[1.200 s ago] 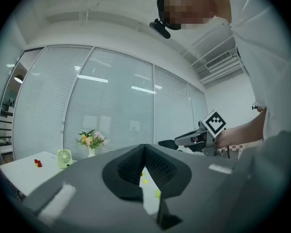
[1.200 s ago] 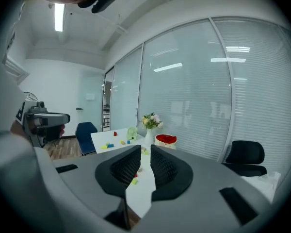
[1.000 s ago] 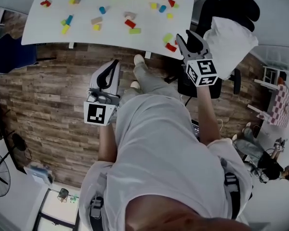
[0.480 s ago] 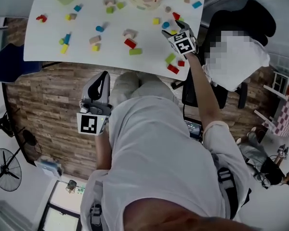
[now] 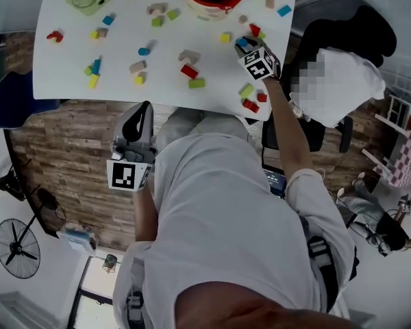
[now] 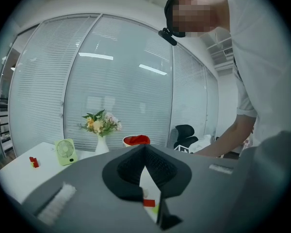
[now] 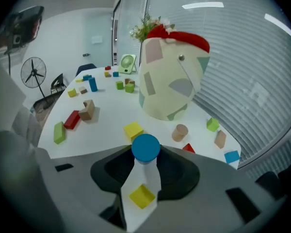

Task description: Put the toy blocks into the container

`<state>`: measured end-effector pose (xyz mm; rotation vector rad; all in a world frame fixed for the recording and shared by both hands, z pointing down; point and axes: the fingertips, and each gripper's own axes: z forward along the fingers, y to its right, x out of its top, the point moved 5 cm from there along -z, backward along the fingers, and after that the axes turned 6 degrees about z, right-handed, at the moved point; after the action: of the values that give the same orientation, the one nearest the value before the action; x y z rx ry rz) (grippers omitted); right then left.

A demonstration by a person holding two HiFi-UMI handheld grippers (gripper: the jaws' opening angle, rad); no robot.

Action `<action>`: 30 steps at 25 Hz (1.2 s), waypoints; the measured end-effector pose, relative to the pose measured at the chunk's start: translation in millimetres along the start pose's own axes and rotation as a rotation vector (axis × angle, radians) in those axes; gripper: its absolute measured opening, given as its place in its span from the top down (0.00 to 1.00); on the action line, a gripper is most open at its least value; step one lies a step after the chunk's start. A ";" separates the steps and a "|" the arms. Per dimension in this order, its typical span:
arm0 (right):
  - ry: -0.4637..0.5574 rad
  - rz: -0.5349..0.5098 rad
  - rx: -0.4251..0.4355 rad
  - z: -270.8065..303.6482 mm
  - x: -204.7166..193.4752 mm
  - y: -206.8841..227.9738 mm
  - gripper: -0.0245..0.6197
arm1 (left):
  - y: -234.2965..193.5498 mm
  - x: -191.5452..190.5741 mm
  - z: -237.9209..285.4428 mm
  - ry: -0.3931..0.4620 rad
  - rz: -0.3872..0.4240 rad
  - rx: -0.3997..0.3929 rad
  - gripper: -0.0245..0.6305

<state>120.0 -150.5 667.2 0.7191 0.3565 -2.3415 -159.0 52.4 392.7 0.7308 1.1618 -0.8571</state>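
Over white table [image 5: 68, 64], closes jaws of right gripper [image 5: 248, 48] around blue cylinder toy block [image 7: 146, 147], near red-rimmed cream bucket [image 7: 169, 81]. Holds left gripper [image 6: 145, 148] clenched, empty, above brown plank floor [image 5: 68, 136].

The person [image 5: 219, 252] is wearing a loose white T-shirt [image 5: 226, 197] with short sleeves [image 5: 300, 184] and pale grey trousers [image 5: 192, 123]. Dark webbing straps [image 5: 323, 256] with grey buckles [image 5: 135, 299] are hanging at either side of the waist — and a black headband [image 6: 171, 5] is carrying a small black camera [image 6: 168, 36].
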 end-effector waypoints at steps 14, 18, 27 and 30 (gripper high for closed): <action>0.733 0.273 -0.012 -169.3 122.6 18.9 0.74 | -21.3 29.1 48.5 0.089 0.029 -0.125 0.96; 0.729 0.080 -0.068 -191.2 178.4 35.3 0.74 | -22.6 27.4 43.0 0.097 -0.004 -0.108 0.96; 0.010 -0.556 -0.048 -61.4 239.2 46.3 0.74 | -30.0 26.1 5.8 0.139 -0.033 0.014 0.96; -0.229 -0.726 0.017 0.4 232.0 37.4 0.74 | -35.2 21.7 -14.8 0.137 -0.017 0.066 0.96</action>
<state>-2.9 -297.0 530.6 0.3436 0.5648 -3.0714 -192.9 43.5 366.2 0.8457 1.2672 -0.8740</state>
